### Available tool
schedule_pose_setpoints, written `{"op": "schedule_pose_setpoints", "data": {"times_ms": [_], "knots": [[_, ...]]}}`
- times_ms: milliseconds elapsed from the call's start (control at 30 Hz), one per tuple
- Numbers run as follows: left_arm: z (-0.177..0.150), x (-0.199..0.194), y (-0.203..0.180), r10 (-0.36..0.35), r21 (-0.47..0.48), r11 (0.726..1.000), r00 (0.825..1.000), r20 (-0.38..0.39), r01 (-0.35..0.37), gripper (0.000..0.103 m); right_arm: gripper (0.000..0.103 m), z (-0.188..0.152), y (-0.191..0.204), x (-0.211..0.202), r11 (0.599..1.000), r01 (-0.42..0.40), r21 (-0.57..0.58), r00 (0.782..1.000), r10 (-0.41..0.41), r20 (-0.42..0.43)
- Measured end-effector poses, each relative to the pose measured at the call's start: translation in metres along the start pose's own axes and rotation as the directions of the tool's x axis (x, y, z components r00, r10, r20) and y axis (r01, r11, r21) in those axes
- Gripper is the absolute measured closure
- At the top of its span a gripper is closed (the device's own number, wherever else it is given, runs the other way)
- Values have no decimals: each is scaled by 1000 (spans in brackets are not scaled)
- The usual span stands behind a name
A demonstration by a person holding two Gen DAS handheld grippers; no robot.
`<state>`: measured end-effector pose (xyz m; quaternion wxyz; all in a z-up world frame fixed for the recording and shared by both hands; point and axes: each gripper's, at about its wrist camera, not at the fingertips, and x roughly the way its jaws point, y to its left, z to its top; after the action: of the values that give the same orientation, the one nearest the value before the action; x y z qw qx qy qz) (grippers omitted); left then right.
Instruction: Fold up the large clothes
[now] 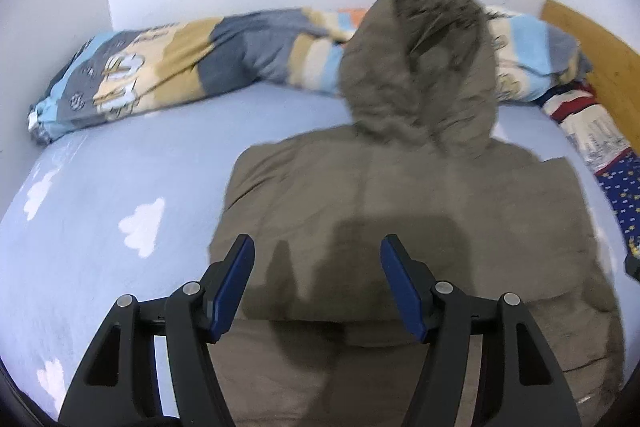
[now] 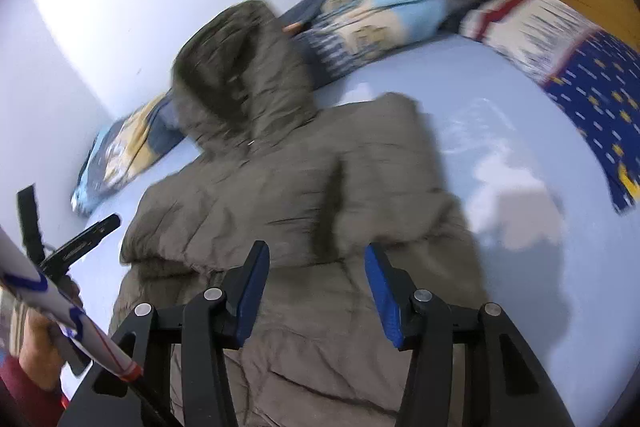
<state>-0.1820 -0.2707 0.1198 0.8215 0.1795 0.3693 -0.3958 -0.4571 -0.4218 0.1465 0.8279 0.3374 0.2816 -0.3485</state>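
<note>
The left gripper (image 1: 317, 251) hangs wide open above the olive-brown padded hooded coat (image 1: 400, 195). The right gripper (image 2: 316, 259), likewise spread and empty, tilts over the coat on the pale blue cloud-print sheet (image 2: 500, 131).

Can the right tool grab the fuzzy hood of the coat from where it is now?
Probably yes. The right tool is open above the coat, and nothing lies between it and the hood.

Black hand-held gripper (image 1: 318, 245), blue pads (image 1: 234, 301)
</note>
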Motion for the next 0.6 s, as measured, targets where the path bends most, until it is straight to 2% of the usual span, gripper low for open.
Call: {"op": "schedule_pose_setpoints", "data": {"times_ms": [133,200,267,300,333,367,400,500,600], "knots": [[-7,29,8,2,-3,1000,999,-54,-2,38,49,8,35,36,988,49,-150,999,-50,-4],[-12,40,10,8,-3,1000,997,-79,-8,37,49,12,42,61,982,68,-174,996,-76,-37],[-19,53,16,4,-31,1000,992,-125,-7,31,49,13,43,90,973,120,-197,987,-139,-84],[-23,61,21,-19,-73,997,989,-150,8,30,49,12,40,103,967,146,-208,979,-172,-109],[-26,65,25,-36,-106,994,987,-159,19,27,47,10,34,121,965,163,-207,967,-198,-162],[-27,68,27,-44,-127,992,985,-167,23,25,45,8,26,135,971,150,-186,959,-189,-211],[-27,70,27,-38,-133,991,984,-176,15,24,44,7,21,141,974,144,-177,959,-181,-218],[-22,60,23,-2,-124,992,983,-185,-22,25,44,12,15,151,976,145,-162,953,-182,-241],[-24,20,27,-57,-149,988,989,-136,37,27,44,20,18,135,978,156,-138,947,-188,-259]]}}
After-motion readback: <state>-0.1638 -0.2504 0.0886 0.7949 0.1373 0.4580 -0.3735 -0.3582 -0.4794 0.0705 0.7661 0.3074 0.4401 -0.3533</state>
